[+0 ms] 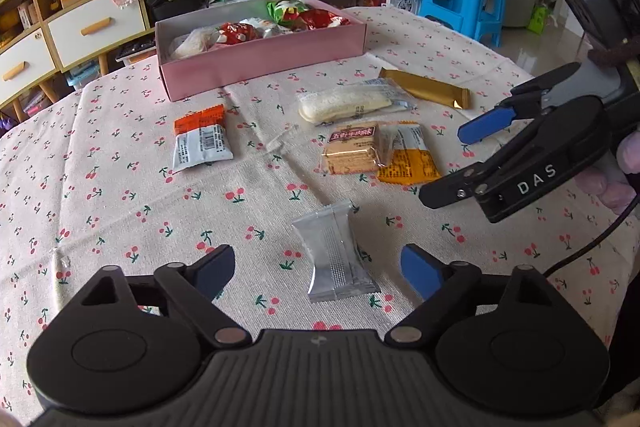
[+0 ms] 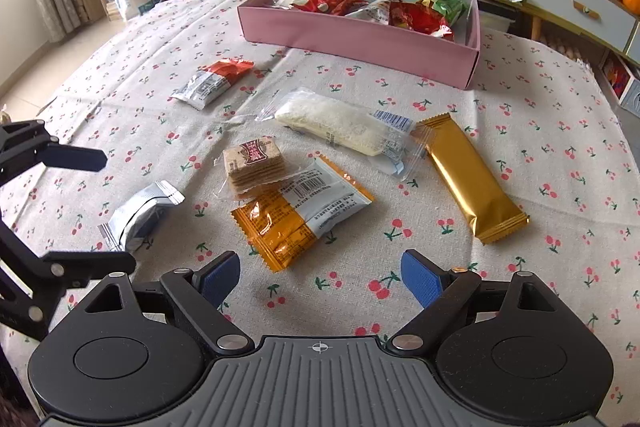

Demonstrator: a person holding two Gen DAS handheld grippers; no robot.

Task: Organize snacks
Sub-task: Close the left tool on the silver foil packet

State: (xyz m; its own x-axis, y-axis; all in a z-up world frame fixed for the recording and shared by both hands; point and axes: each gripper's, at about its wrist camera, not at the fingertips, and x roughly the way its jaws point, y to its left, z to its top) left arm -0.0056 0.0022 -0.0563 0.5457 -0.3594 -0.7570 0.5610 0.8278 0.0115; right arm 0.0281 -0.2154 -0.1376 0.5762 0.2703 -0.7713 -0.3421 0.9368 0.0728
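Closest to us, our left gripper [image 1: 318, 273] has its fingers apart, and the small silver packet [image 1: 336, 253] lies flat on the cherry tablecloth [image 1: 120, 195] between them, but the pads are not pressing on it. We think this packet is light, crinkly and a bit slippery, so we should pinch it across its puffy middle, not by the thin sealed ends. Our right gripper [image 2: 320, 277] is spread wide too and holds nothing; it hangs just above the orange packet [image 2: 296, 217]. A little farther lie the clear pack of crackers [image 2: 254, 165], which could break if we squeeze hard, the soft white cake [image 2: 344, 131], the stiff gold bar [image 2: 470, 179] and a red and silver packet [image 2: 212, 83]. Farthest is the pink box [image 2: 360, 39], already holding several snacks.
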